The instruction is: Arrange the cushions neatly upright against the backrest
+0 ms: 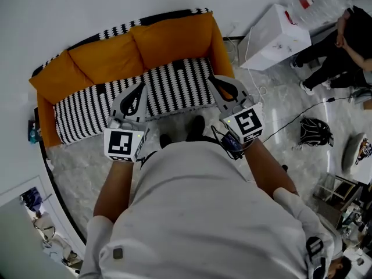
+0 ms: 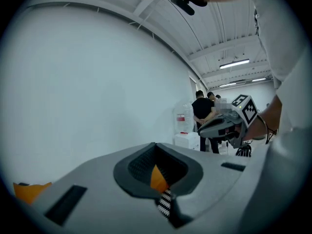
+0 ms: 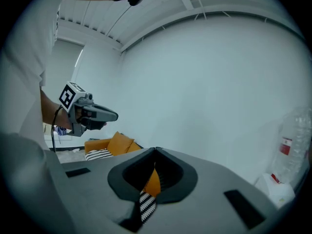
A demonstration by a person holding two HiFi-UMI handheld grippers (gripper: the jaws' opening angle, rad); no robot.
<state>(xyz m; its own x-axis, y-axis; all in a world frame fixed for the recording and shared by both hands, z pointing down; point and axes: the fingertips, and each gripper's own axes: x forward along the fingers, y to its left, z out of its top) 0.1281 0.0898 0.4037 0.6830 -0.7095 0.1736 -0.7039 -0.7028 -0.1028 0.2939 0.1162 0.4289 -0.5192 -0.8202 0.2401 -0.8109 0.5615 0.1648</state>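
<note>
Three orange cushions (image 1: pixel 107 54) stand upright in a row against the backrest of the sofa (image 1: pixel 174 89), whose seat is black-and-white striped. Both grippers are held in front of the sofa's front edge, pointing at it. My left gripper (image 1: pixel 138 93) is shut and holds nothing; in the left gripper view its jaws (image 2: pixel 156 147) meet, with only a sliver of orange and stripes showing past them. My right gripper (image 1: pixel 218 83) is also shut and holds nothing, and its tip (image 3: pixel 155 151) is closed too. The sofa (image 3: pixel 109 145) shows small at the left of the right gripper view.
A white water dispenser (image 1: pixel 274 36) with a bottle (image 1: pixel 314 2) stands right of the sofa, cables trailing from it. A person in black (image 1: pixel 343 45) sits at the far right. A dark bag (image 1: pixel 315 131) lies on the marble floor (image 1: pixel 87 156).
</note>
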